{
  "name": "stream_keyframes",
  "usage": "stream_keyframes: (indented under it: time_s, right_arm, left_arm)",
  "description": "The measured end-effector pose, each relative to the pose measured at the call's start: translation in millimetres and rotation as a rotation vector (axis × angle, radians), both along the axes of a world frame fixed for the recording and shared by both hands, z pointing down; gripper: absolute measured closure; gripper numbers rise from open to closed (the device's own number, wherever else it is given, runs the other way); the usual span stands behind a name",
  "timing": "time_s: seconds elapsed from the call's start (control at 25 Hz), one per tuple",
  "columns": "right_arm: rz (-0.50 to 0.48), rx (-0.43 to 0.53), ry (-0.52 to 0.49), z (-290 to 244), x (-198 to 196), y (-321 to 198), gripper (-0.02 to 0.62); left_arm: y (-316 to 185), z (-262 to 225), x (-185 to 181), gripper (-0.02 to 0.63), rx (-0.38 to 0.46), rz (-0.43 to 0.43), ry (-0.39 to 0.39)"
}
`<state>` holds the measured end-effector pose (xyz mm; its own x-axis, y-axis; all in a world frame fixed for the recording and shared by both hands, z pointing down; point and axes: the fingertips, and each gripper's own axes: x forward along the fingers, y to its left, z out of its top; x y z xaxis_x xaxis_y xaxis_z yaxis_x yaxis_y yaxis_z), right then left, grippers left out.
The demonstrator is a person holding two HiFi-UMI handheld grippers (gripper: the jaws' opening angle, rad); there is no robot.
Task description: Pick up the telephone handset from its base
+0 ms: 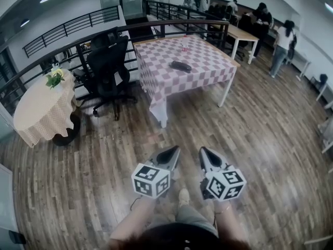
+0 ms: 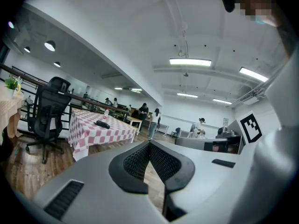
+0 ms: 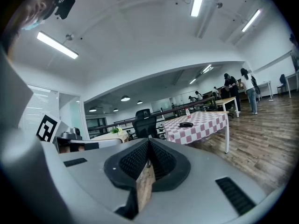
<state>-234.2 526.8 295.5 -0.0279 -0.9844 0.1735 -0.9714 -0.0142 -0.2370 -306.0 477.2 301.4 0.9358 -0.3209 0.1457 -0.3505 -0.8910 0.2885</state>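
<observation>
The telephone point(image 1: 180, 65) is a dark, low shape lying on a table with a pink-and-white checked cloth point(image 1: 208, 69), far ahead across the wooden floor. It shows small in the left gripper view point(image 2: 102, 124) and in the right gripper view point(image 3: 186, 124). My left gripper point(image 1: 175, 149) and right gripper point(image 1: 203, 150) are held side by side low in the head view, both pointing toward that table and well short of it. The left gripper point(image 2: 149, 143) has its jaws closed tip to tip with nothing between them, and so does the right gripper point(image 3: 149, 141).
A small bottle point(image 1: 184, 47) stands behind the telephone. A black office chair point(image 1: 109, 66) sits left of the table, beside a dark railing point(image 1: 67, 27). A round table with a beige cloth point(image 1: 41, 111) and a plant is at far left. People point(image 1: 283, 43) stand at back right.
</observation>
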Motion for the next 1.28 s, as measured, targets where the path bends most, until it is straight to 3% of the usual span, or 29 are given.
stream_keyframes:
  time_s: [0.32, 1.0, 1.28]
  right_arm:
    - [0.009, 0.018, -0.017, 6.6, 38.1, -44.6, 0.586]
    - [-0.078, -0.005, -0.032, 13.9, 185.5, -191.9, 0.586]
    - [-0.106, -0.01, -0.036, 18.1, 221.3, -225.7, 0.586]
  left_arm:
    - [-41.9, 5.0, 38.1, 0.6, 0.002, -0.001, 0.01]
    - [-184.1, 10.2, 190.3, 0.6, 0.0, -0.028, -0.023]
    - [-218.0, 12.0, 225.5, 0.6, 0.001, -0.06, -0.024]
